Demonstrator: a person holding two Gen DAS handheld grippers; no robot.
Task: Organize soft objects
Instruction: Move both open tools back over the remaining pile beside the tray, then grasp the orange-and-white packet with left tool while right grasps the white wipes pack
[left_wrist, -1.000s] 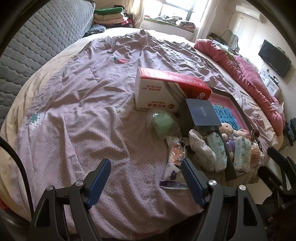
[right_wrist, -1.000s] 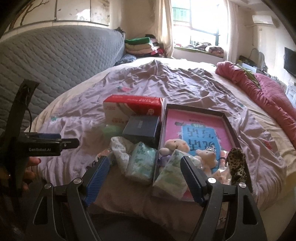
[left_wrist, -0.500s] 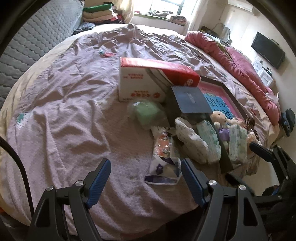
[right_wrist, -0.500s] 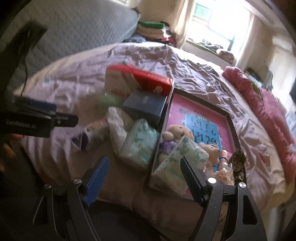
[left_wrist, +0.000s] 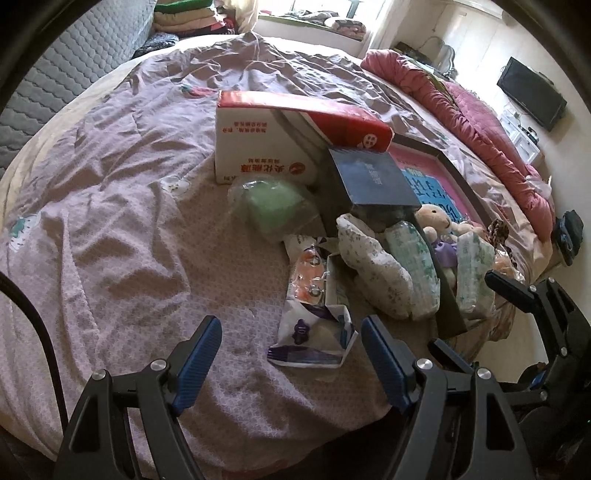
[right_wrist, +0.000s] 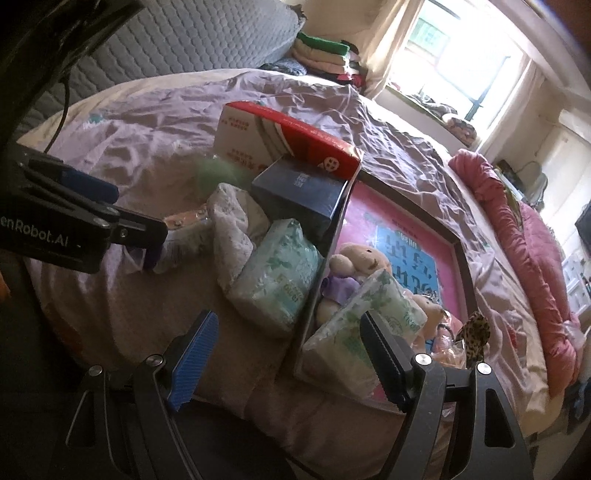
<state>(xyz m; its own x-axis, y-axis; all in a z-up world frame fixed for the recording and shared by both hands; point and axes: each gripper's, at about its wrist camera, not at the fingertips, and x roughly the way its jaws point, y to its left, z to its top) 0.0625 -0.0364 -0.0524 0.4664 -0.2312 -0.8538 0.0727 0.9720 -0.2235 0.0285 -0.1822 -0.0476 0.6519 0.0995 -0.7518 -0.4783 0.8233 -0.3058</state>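
Left gripper (left_wrist: 290, 360): its blue-padded fingers are standing spread wide, gripping nothing, and hovering over the near edge of the bed.
Right gripper (right_wrist: 286, 356): its fingers are also standing spread with nothing pinched; the near wall of the tray is showing in the gap between them.
Bed (left_wrist: 122, 229): a rumpled mauve cover is lying across it, and everything is sitting on that cover towards the near right side.
Purple-and-white packet (left_wrist: 314, 336): it is lying flat on the cover just ahead of the left gripper, between the lines of its two fingers, not touched by either.
Orange blister pack (left_wrist: 308, 273): it is lying just beyond that packet, touching it.
Green soft thing in clear wrap (left_wrist: 275, 206): it is resting against the foot of the red-and-white carton (left_wrist: 266, 147).
Dark blue box (left_wrist: 373, 177): it is sitting between the carton and the tray, leaning over the soft packs.
White floral pack (left_wrist: 373, 266): it is lying outside the tray, side by side with a green-printed tissue pack (right_wrist: 277, 273), which is leaning against the tray wall.
Dark-rimmed tray (right_wrist: 458, 251): a pink and blue sheet is lining it; a plush bear (right_wrist: 360, 258) and a second tissue pack (right_wrist: 364, 332) are sitting inside at the near end.
Leopard-print scrap (right_wrist: 474, 334): it is poking up at the tray's near right corner.
Red quilt (left_wrist: 480, 129): it is lying bunched along the far right side of the bed.
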